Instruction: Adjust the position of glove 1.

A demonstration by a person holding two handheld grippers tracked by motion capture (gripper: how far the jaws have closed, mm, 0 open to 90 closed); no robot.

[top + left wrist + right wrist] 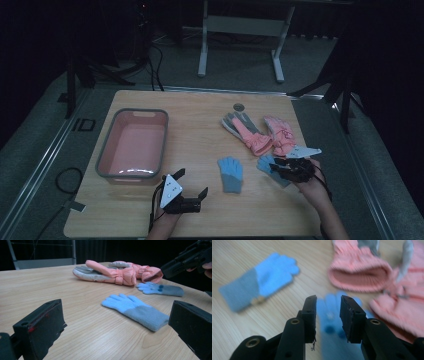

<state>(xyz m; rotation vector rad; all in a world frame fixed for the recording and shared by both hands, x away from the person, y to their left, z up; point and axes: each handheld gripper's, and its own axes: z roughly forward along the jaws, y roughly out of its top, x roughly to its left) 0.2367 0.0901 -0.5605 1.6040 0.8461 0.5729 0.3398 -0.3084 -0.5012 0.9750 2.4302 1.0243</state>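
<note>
your right gripper [276,165] hung over the blue glove [272,169] that lay near the right edge of the wooden table [200,145], close in front of the pink gloves. in the right gripper view its two black jaws stood a little apart with a clear gap between them, and the blue glove [332,322] showed blurred through that gap, below the tips. nothing was pinched between the pads and they did not touch the cloth.

your left gripper [191,182] sat low near the front edge of the table, just beside the near right corner of the pink tub [131,145]. its jaws were spread wide and held nothing; in the left gripper view only bare wood lay between them.

a second blue glove [231,173] with a grey cuff lay flat between your two grippers, fingers pointing away from you. in the left gripper view this second glove [136,311] was the nearer one, and the first glove [160,288] lay farther off under your right gripper [175,265].

the pair of pink gloves [260,134] with grey palms rested behind the blue ones, toward the far right of the table, one partly across the other. the tub stood on the left side of the table, well apart from all the gloves.
</note>
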